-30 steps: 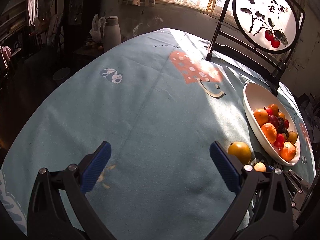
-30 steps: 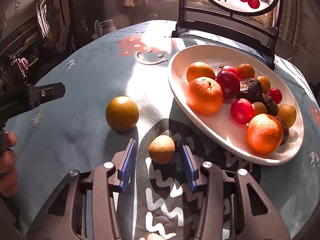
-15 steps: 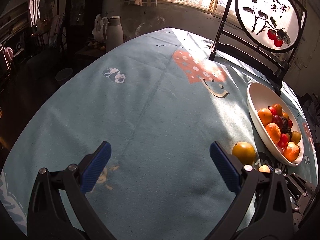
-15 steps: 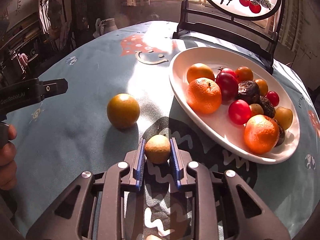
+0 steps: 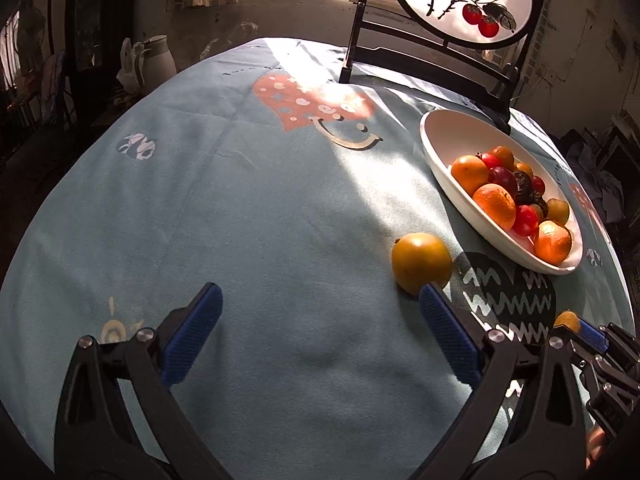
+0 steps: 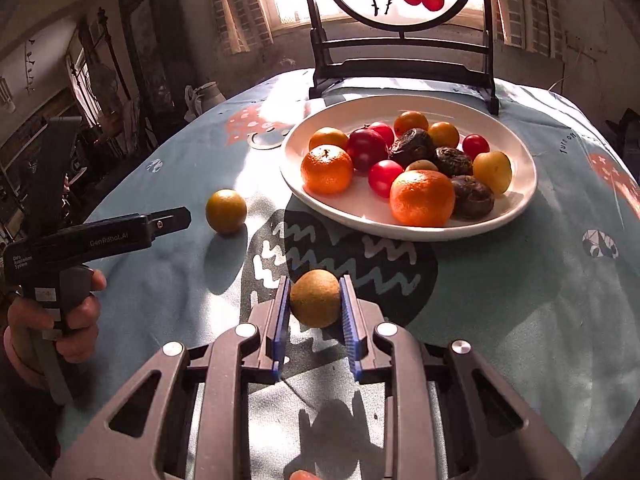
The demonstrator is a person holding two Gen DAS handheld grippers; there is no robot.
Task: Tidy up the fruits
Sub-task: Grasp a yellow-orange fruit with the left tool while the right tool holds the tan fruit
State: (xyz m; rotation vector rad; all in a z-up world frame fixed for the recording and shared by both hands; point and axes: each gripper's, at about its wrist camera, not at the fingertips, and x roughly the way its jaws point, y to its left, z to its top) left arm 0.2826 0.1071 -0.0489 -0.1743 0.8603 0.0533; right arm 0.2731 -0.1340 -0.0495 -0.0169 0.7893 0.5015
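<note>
So the right tool (image 6: 314, 304) has its blue pads clamped on a small brown fruit (image 6: 314, 298), kiwi-looking, pinched on both sides. It's on the near side of the white plate (image 6: 516, 204), over the dark zigzag patch on the teal tablecloth (image 6: 520, 300); can't tell if it's off the cloth or touching it. The plate holds tangerines, red and yellow tomatoes and some dark wrinkly fruits. One round yellow-green fruit (image 5: 421, 263) sits on the table just left of the plate. The left tool (image 5: 316, 326) is wide open with nothing between its pads, and its right pad tip sits right by that yellow-green fruit. A hand (image 6: 74, 312) grips its handle, left of the plate.
</note>
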